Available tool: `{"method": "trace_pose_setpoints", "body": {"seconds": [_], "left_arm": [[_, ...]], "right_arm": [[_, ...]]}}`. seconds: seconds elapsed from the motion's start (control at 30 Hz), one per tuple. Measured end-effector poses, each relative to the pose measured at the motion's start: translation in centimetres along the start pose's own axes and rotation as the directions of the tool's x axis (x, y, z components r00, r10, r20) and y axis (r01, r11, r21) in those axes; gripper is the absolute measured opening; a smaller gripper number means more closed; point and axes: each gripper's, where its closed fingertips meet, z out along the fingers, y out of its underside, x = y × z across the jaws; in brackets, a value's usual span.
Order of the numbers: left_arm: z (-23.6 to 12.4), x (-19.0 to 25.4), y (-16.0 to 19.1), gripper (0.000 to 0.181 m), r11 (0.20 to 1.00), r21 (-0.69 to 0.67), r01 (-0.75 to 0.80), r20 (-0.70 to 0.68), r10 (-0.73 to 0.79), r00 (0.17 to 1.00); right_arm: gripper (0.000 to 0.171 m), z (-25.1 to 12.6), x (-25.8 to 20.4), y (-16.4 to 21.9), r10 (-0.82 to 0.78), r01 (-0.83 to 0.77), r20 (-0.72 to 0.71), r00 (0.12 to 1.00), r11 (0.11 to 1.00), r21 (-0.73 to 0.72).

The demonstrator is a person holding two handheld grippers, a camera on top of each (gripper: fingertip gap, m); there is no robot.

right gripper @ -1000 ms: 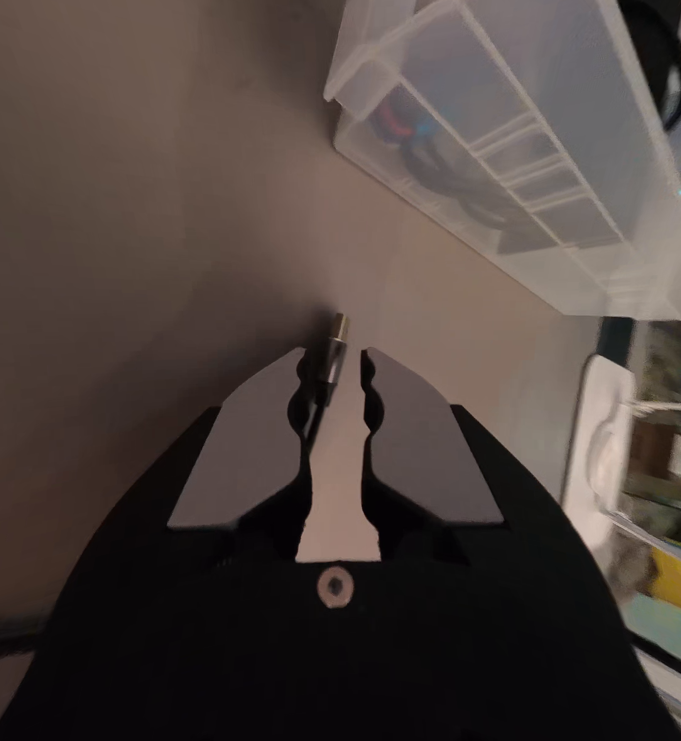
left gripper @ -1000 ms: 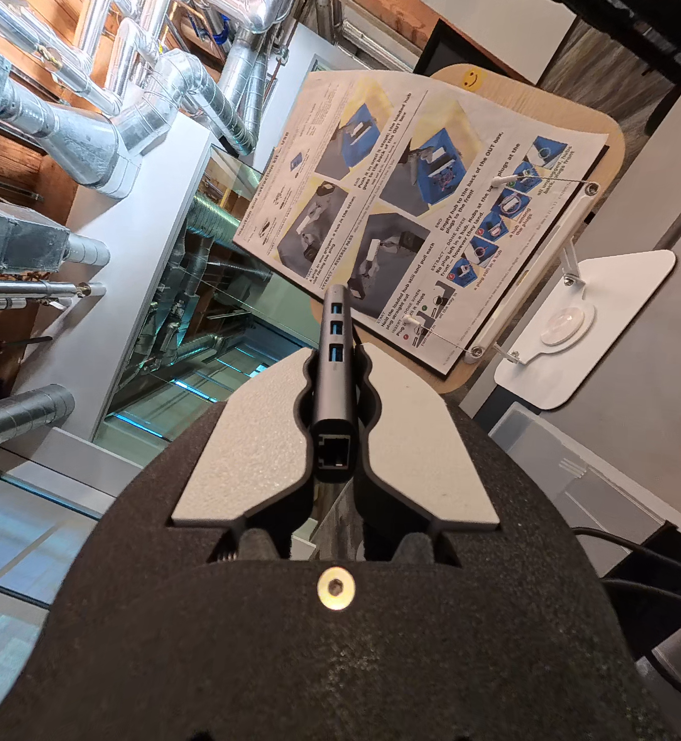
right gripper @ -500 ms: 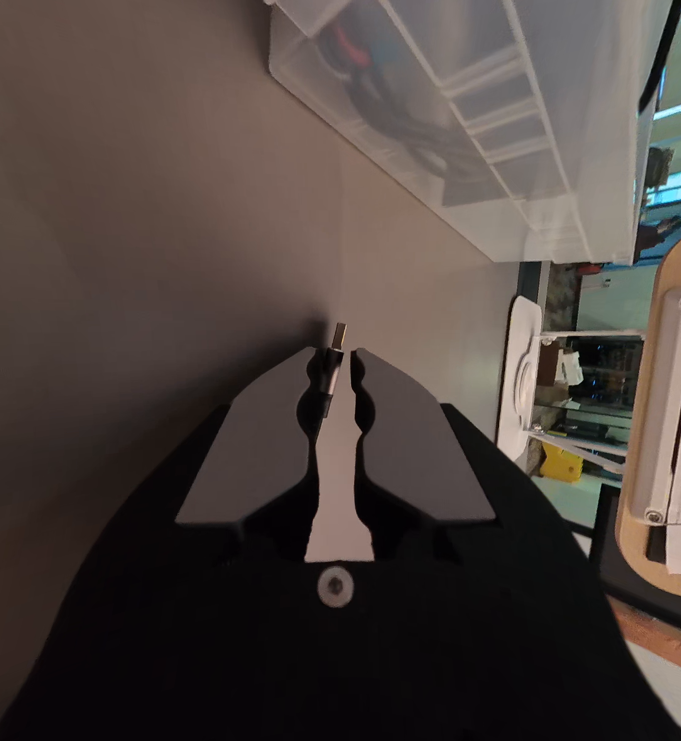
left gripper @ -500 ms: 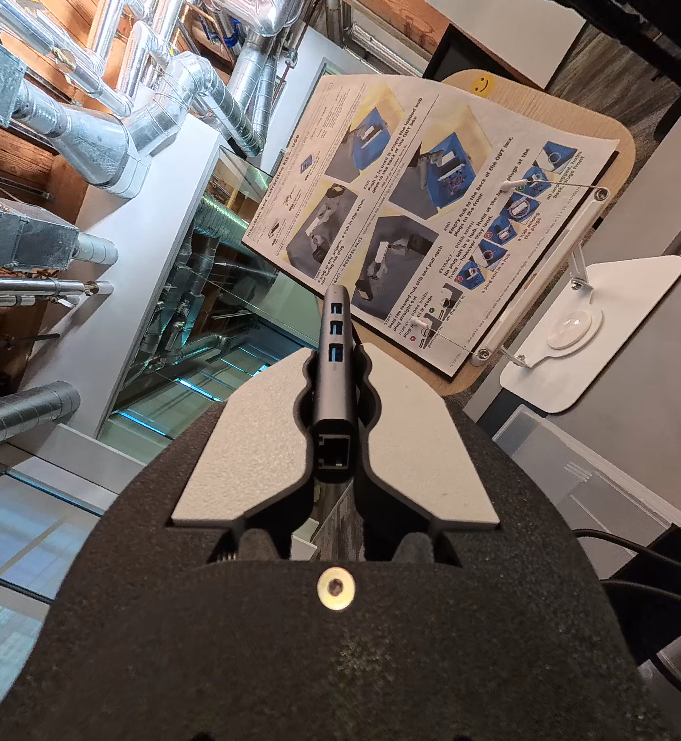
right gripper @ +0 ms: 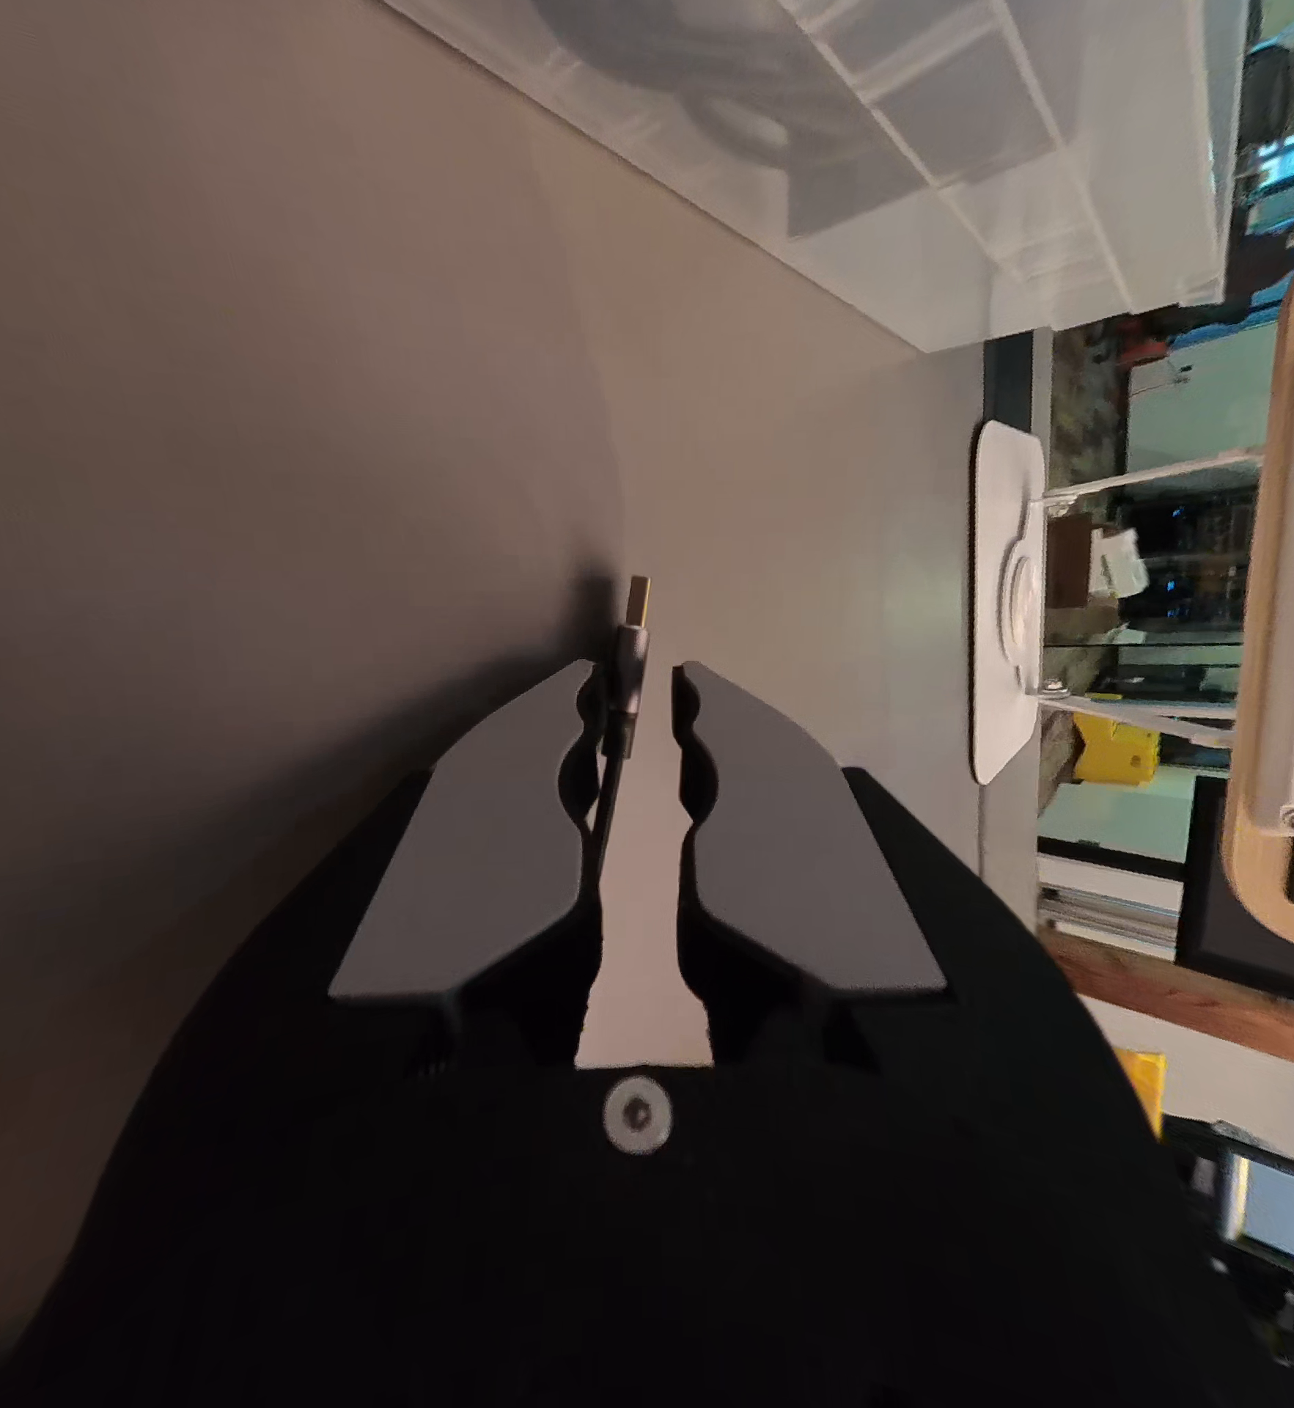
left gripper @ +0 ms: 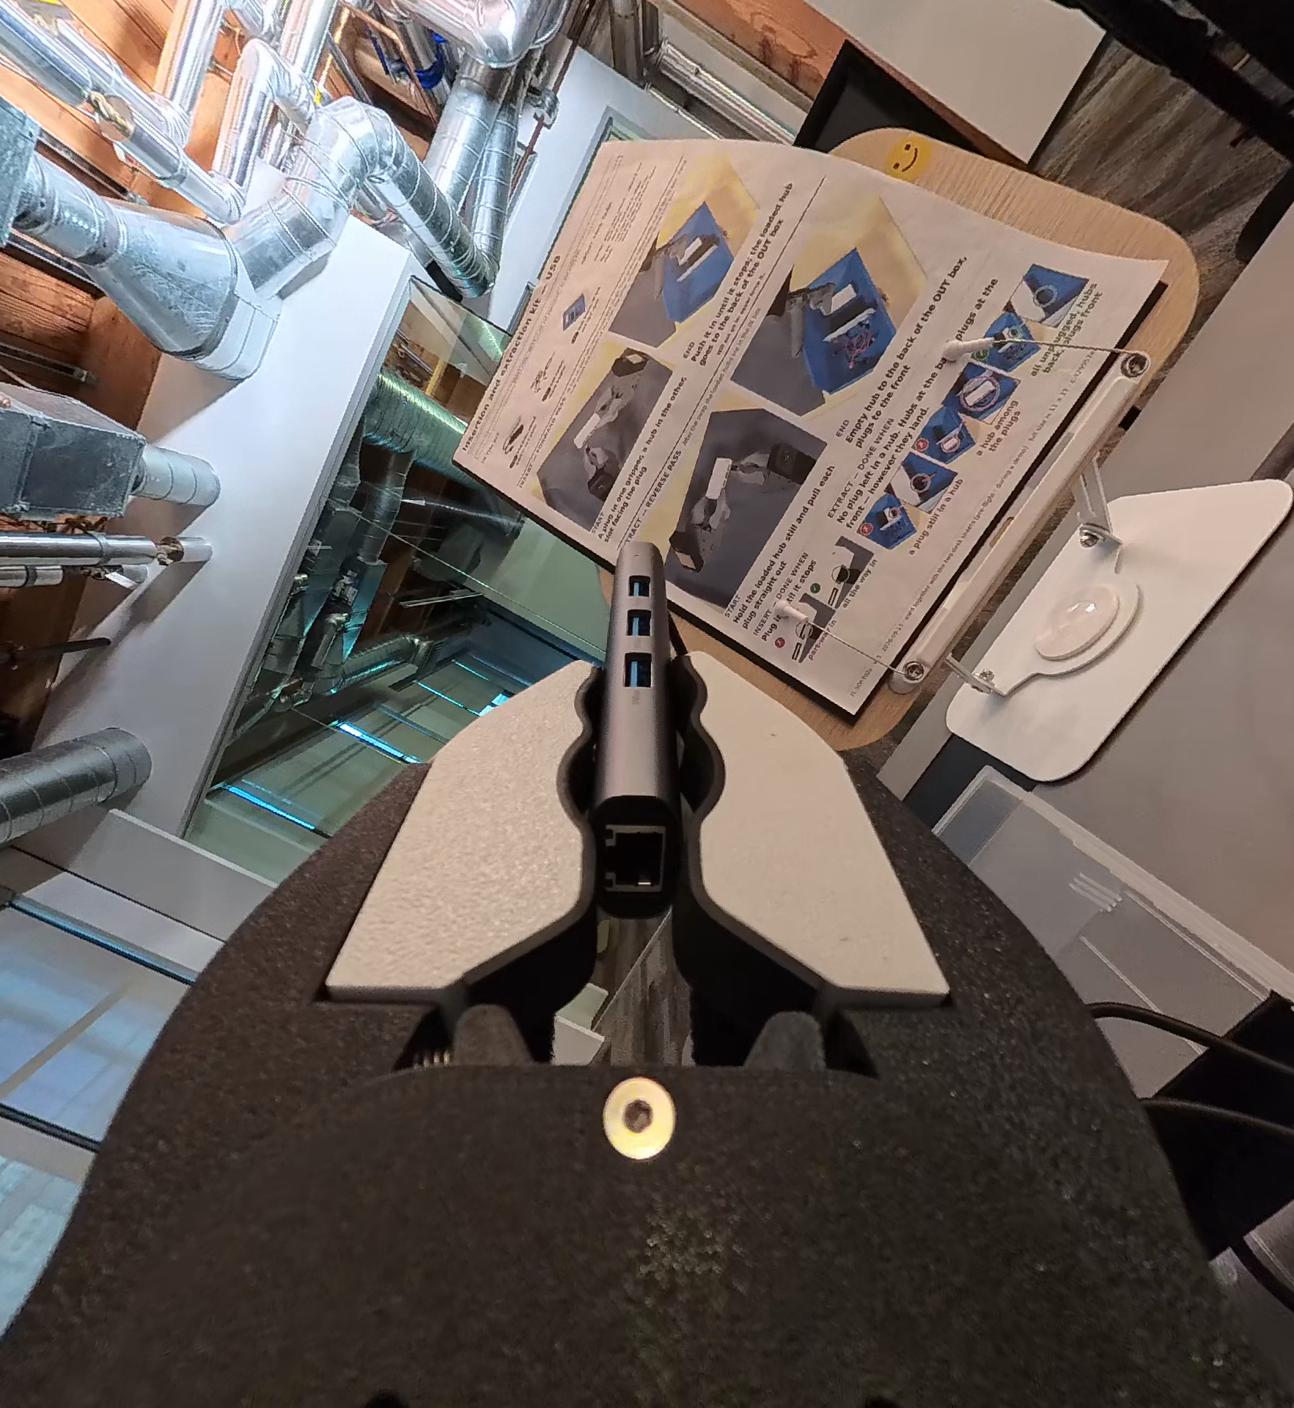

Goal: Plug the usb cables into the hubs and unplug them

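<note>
In the left wrist view the left gripper point(left gripper: 632, 670) is pinched on a dark grey USB hub point(left gripper: 632, 731), its two pale fingers pressed against the hub's long sides. The hub points forward along the fingers, its three blue ports point(left gripper: 638, 628) facing the camera in a row beyond the fingertips and its squarish network socket at the near end between the finger bases. Past the hub stands a printed instruction sheet point(left gripper: 803, 411) on a light wooden board point(left gripper: 1131, 251), held by a white stand whose flat base point(left gripper: 1131, 625) rests on the grey table point(left gripper: 1253, 366). A clear plastic bin point(left gripper: 1070, 899) sits near the base, and silver ducts point(left gripper: 171, 251) fill the left of the frame. In the right wrist view the right gripper point(right gripper: 632, 669) has a USB cable point(right gripper: 631, 670) between its fingers: the grey plug shell lies against the left finger point(right gripper: 491, 823), the gold metal tip pokes out past the fingertips, and the thin cord trails back along that finger. A strip of table shows between plug and right finger, so the fingers look slightly parted, though the frame is dim and blurred and the grip may lie out of sight. The grey table point(right gripper: 247, 381) lies behind, a clear plastic bin point(right gripper: 1009, 152) at the top, the white stand base point(right gripper: 1005, 609) to the right.
</note>
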Motion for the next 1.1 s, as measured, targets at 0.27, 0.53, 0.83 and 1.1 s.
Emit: {"method": "trace_pose_setpoints", "body": {"seconds": [0.27,0.53,0.83,1.1], "left_arm": [[0.1,0.2,-0.1,0.017,1.000,0.000,-0.004,-0.004,0.004,1.000],[0.2,0.8,-1.0,0.017,0.999,0.042,-0.006,0.000,0.006,1.000],[0.1,2.8,-2.9,0.017,0.987,0.152,-0.059,-0.020,0.063,0.998],[-0.9,4.8,-5.2,0.017,0.952,0.278,-0.126,-0.036,0.142,0.989]], "right_arm": [[0.010,0.4,0.3,0.9,0.163,-0.162,0.084,0.983,0.986,-0.025],[0.009,-3.7,3.8,-3.3,0.474,-0.629,0.497,0.726,0.751,0.202],[0.009,-11.0,11.5,-6.4,0.394,-0.922,0.857,0.331,0.330,0.204],[0.009,-16.3,16.0,-9.5,0.224,-0.967,0.971,0.079,0.254,0.020]]}}
